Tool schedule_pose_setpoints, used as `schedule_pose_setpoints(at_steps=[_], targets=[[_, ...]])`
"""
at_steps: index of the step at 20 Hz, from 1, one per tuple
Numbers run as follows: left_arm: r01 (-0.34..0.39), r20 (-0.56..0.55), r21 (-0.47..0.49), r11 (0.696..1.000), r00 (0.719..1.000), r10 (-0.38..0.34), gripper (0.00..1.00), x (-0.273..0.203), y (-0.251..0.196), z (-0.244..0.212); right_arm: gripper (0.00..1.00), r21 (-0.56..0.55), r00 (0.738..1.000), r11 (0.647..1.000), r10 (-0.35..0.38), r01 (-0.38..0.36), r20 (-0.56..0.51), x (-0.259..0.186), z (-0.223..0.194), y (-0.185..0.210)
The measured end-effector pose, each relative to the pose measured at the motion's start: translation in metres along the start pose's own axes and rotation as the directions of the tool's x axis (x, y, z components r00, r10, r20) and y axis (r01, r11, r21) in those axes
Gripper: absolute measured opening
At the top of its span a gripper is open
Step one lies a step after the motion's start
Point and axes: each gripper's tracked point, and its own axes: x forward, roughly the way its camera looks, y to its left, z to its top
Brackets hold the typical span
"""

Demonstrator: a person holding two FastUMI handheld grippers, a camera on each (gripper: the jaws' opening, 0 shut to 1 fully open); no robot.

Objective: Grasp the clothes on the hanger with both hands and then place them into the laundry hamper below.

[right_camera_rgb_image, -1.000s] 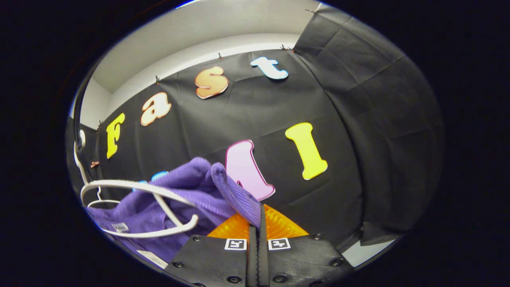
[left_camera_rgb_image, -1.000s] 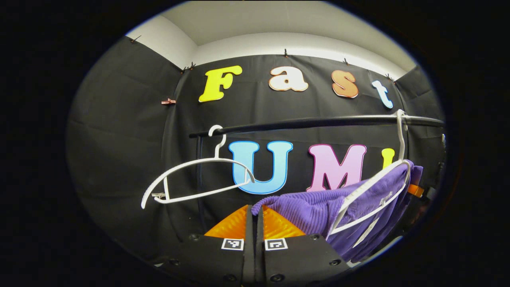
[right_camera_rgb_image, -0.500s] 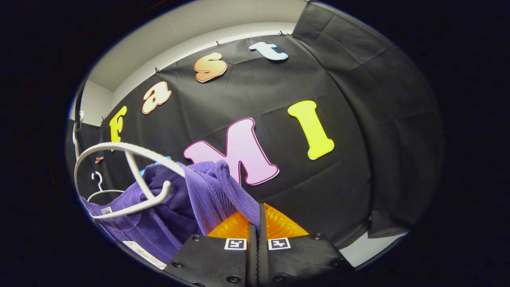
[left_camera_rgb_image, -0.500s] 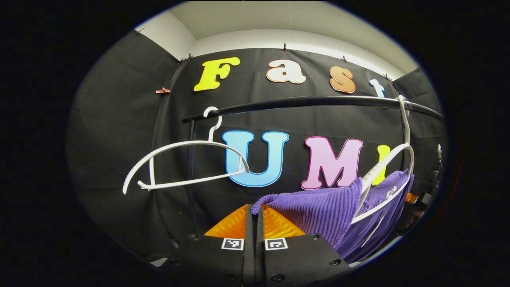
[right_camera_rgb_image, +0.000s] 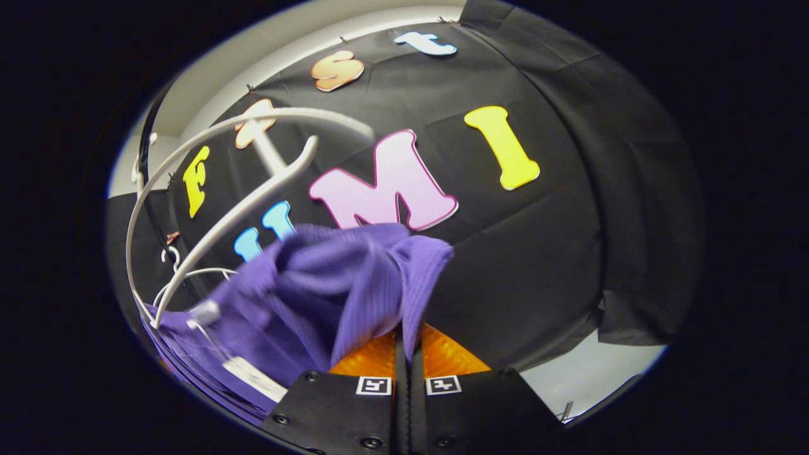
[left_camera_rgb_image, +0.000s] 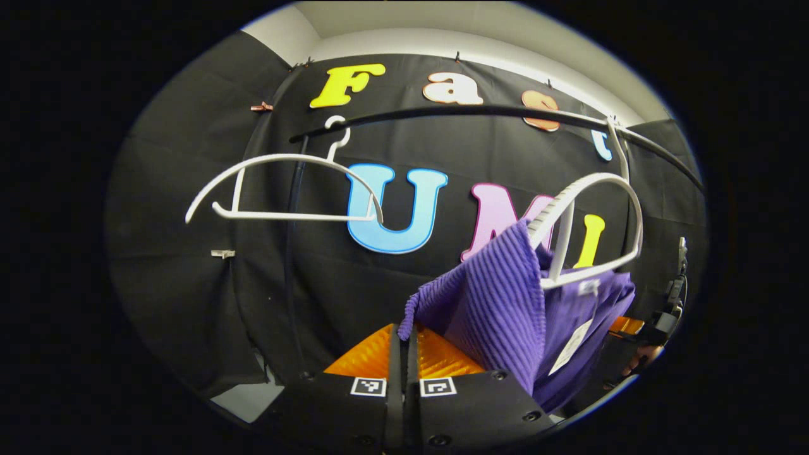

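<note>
A purple ribbed garment (left_camera_rgb_image: 505,303) hangs between my two grippers, below a white hanger (left_camera_rgb_image: 588,189) that stays hooked on the black rail (left_camera_rgb_image: 468,112). My left gripper (left_camera_rgb_image: 404,335) is shut on the garment's left corner. In the right gripper view the same purple garment (right_camera_rgb_image: 328,284) bunches up in front, and my right gripper (right_camera_rgb_image: 404,341) is shut on its right edge. The white hanger (right_camera_rgb_image: 253,170) rises above the cloth at the left. A white tag (left_camera_rgb_image: 569,347) dangles from the garment's inside.
A second, bare white hanger (left_camera_rgb_image: 278,189) hangs on the rail's left end, beside the rail's black upright post (left_camera_rgb_image: 287,253). Far right in the left gripper view, the other gripper (left_camera_rgb_image: 663,316) shows small. Pale floor (right_camera_rgb_image: 588,373) shows at the lower right.
Both grippers have moved down with the garment. The cloth has slid off the white hanger, which now stands bare above it and swings. The rail sits higher in the left gripper view.
</note>
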Motion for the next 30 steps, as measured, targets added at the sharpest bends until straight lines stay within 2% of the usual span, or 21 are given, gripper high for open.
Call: schedule_pose_setpoints(at_steps=[2, 7, 9, 13, 16, 23, 28, 30], targets=[[0.025, 0.023, -0.006, 1.0, 0.999, -0.025, 0.05, -0.01, -0.011, -0.011, 0.05, -0.005, 0.999, 0.999, 0.052, -0.052, 0.014, -0.014, -0.019, 0.017], [0.029, -0.047, -0.017, 0.999, 0.998, -0.03, 0.05, -0.018, -0.012, -0.069, 0.05, -0.033, 0.984, 0.986, 0.162, -0.165, -0.074, -0.05, -0.094, 0.057], [0.047, -0.084, -0.01, 0.999, 0.995, -0.047, 0.05, -0.022, -0.016, -0.096, 0.05, -0.037, 0.978, 0.983, 0.174, -0.179, -0.117, -0.061, -0.119, 0.062], [0.063, -0.223, 0.012, 0.998, 0.973, -0.059, 0.05, -0.032, -0.021, -0.184, 0.05, -0.053, 0.969, 0.982, 0.168, -0.18, -0.183, -0.078, -0.161, 0.054], [0.078, -0.279, -0.012, 0.997, 0.957, -0.078, 0.05, -0.044, -0.029, -0.227, 0.05, -0.071, 0.96, 0.984, 0.142, -0.163, -0.243, -0.094, -0.194, 0.036], [0.094, -0.353, -0.009, 0.996, 0.931, -0.091, 0.05, -0.045, -0.046, -0.267, 0.05, -0.113, 0.93, 0.991, 0.019, -0.065, -0.368, -0.108, -0.251, -0.021], [0.104, -0.448, -0.025, 0.994, 0.888, -0.104, 0.05, -0.044, -0.054, -0.311, 0.05, -0.157, 0.873, 0.988, -0.08, 0.004, -0.481, -0.111, -0.289, -0.059], [0.107, -0.485, -0.026, 0.994, 0.868, -0.106, 0.05, -0.048, -0.055, -0.327, 0.06, -0.178, 0.838, 0.984, -0.114, 0.021, -0.533, -0.115, -0.307, -0.071]])
